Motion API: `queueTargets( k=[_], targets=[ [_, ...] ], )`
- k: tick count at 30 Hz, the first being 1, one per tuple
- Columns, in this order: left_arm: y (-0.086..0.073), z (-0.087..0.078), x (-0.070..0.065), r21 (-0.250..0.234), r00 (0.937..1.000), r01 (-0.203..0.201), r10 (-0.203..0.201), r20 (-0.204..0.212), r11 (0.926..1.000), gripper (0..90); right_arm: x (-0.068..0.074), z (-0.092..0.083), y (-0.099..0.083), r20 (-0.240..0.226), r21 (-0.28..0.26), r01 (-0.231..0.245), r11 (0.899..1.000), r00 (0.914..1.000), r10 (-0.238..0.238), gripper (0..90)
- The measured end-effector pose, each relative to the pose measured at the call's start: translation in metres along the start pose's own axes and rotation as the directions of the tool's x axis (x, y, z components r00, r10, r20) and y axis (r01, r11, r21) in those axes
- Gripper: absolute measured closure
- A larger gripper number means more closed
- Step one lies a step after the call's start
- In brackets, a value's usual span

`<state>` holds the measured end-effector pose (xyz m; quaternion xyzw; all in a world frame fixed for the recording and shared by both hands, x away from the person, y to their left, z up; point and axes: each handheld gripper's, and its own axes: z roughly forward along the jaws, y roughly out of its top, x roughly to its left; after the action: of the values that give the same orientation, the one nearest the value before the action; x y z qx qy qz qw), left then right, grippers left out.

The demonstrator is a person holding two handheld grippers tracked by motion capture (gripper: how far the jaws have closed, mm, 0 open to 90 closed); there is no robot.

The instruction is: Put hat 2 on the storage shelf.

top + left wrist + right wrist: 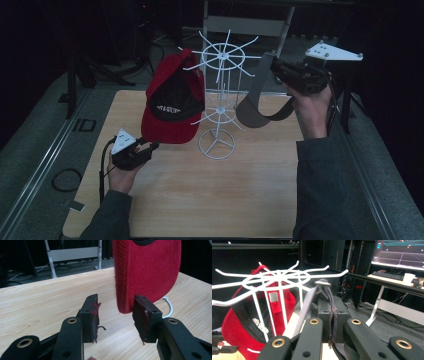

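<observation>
A red cap (172,100) with a black inside hangs on the left side of a white wire rack (218,95) at the table's middle. My left gripper (151,147) is low beside the cap's brim. In the left gripper view it (115,317) stands open, with the red brim (147,272) just beyond the jaw tips and untouched. My right gripper (276,66) is raised at the rack's upper right, shut on a grey cap (257,107) that droops below it. In the right gripper view the jaws (332,312) pinch the grey fabric (325,286) close to the rack's top spokes (279,277).
The rack's round base (216,145) stands on the wooden table (210,200), and part of it shows behind the brim (168,306). A metal frame (245,25) stands behind the table. A cable loop (66,179) lies on the floor at left. A monitor (402,250) and cup (407,278) are far off.
</observation>
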<state>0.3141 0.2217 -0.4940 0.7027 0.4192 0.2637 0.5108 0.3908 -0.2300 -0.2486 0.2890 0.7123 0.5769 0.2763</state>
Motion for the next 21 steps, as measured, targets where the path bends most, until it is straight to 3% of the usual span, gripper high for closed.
queueTargets(
  k=[9, 21],
  targets=[
    [0.002, 0.001, 0.008, -0.001, 0.9996, 0.013, -0.013, -0.026, 0.9999, 57.7, 0.005, 0.015, -0.004, -0.022, 0.007, 0.005, 1.000, 0.9998, -0.005, 87.2],
    [0.003, 0.002, 0.010, -0.009, 0.9996, 0.017, -0.017, -0.024, 0.9998, 57.6, 0.015, 0.028, -0.010, -0.042, 0.024, 0.008, 1.000, 0.9991, -0.007, 86.7]
  ],
)
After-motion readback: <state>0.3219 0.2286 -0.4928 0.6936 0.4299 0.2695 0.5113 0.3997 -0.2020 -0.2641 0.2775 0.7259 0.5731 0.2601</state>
